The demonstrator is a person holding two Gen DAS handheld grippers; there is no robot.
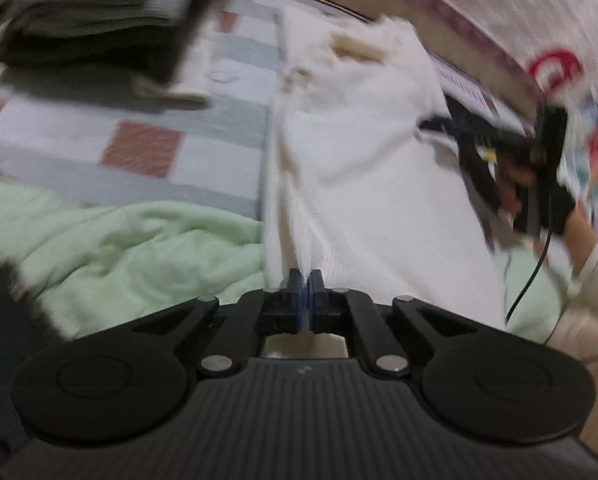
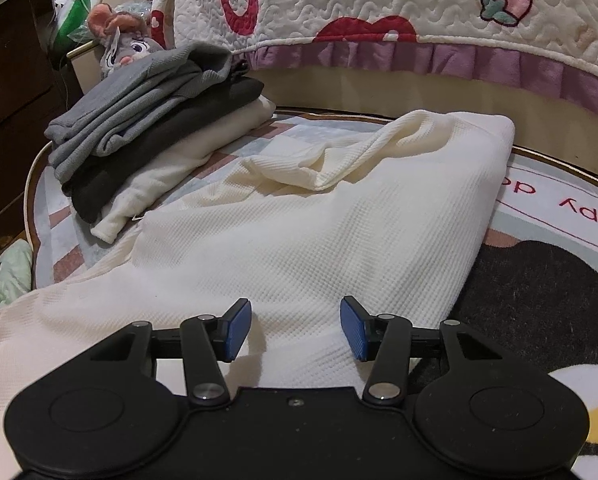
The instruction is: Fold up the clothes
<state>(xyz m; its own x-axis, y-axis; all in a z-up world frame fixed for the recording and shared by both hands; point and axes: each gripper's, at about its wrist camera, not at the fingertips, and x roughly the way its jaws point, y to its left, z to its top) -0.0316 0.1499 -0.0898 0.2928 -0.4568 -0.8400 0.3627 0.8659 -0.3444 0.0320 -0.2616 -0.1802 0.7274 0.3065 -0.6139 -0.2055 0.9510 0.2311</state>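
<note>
Your left gripper point(image 1: 308, 280) is clamped on an edge of the cream waffle-knit garment point(image 2: 299, 232), its blue pads pressed together with the fabric pinched between them and rising away in a taut ridge. The left view is smeared, so the exact spot you hold, hem or side seam, cannot be told. Your right gripper point(image 2: 295, 328) hangs just above the same garment with its jaws spread wide and nothing between them.

The garment lies across the round patterned rug point(image 2: 559, 204) on the floor, beside the quilted bed cover point(image 2: 379, 0). Part of it is already doubled: a layer lies turned over near the far end with a loose wrinkle across it, and the right edge runs fairly straight. A stack of folded clothes point(image 2: 139, 128), grey over dark over cream, sits well apart at the rug's far left, with a plush toy point(image 2: 127, 40) behind it. A pale green cloth point(image 1: 119, 240) lies crumpled near your left side.

This looks like a fold in progress on the cream piece, with one side held and the other free. The next move likely calls for your right gripper to close on the matching edge below it, level with the left hold, so both sides travel together; keep the cloth taut and flatten that far wrinkle before it gets pressed in
</note>
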